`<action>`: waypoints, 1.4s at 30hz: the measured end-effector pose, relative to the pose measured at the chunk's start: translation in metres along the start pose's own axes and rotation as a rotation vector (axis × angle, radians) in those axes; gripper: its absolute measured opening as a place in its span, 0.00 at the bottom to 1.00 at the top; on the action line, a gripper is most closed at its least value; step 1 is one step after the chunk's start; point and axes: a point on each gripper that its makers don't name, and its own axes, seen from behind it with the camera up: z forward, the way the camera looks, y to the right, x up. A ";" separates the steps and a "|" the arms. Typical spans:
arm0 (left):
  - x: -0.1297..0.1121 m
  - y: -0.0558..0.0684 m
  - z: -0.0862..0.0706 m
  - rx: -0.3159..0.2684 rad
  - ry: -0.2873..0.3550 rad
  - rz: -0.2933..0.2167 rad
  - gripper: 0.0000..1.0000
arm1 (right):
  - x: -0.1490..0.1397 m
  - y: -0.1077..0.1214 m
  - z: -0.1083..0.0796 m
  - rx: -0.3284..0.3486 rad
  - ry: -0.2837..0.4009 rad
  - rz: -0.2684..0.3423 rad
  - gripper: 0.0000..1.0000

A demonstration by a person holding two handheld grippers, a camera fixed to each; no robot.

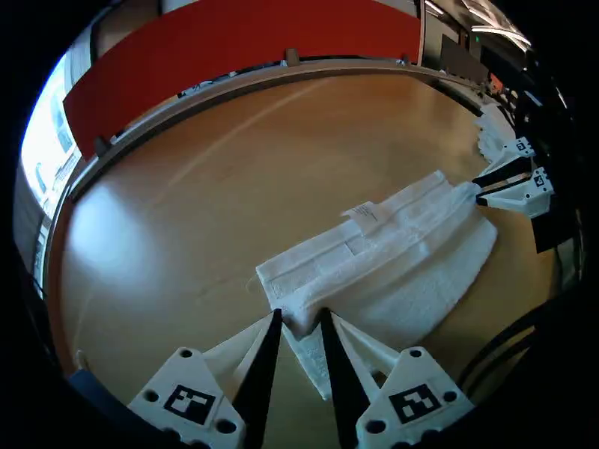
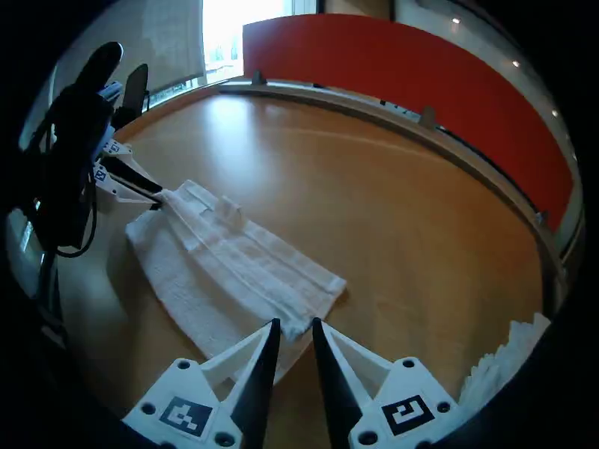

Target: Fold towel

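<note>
A white towel (image 1: 389,254) lies folded into a long strip on the wooden table (image 1: 224,194). In the left gripper view, my left gripper (image 1: 300,318) is shut on the strip's near end, with cloth bunched between the fingers. At the far end, my right gripper (image 1: 478,191) pinches the other corner. In the right gripper view, the towel (image 2: 224,254) runs away from my right gripper (image 2: 293,325), which is shut on its near corner. My left gripper (image 2: 156,198) holds the far corner. A small label tag (image 1: 367,215) sticks up from the top layer.
An orange panel (image 1: 239,45) stands behind the table's raised rim (image 1: 247,82). More white cloth (image 2: 509,352) is piled near the table edge beside my right gripper, the same pile (image 1: 490,135) showing behind it in the left gripper view. A bright window (image 2: 224,37) is beyond.
</note>
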 end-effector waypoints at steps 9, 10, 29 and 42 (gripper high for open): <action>0.009 -0.009 0.003 0.030 0.004 0.020 0.41 | 0.005 0.015 0.004 -0.042 0.005 -0.008 0.45; 0.010 -0.010 0.003 0.032 0.006 0.022 0.41 | 0.007 0.016 0.004 -0.045 0.007 -0.008 0.45; 0.019 -0.024 -0.007 0.064 0.030 -0.021 0.91 | 0.020 0.030 0.002 -0.113 0.046 -0.005 0.97; 0.012 -0.037 -0.015 0.095 0.032 -0.039 0.91 | 0.020 0.030 0.001 -0.128 0.050 -0.016 0.98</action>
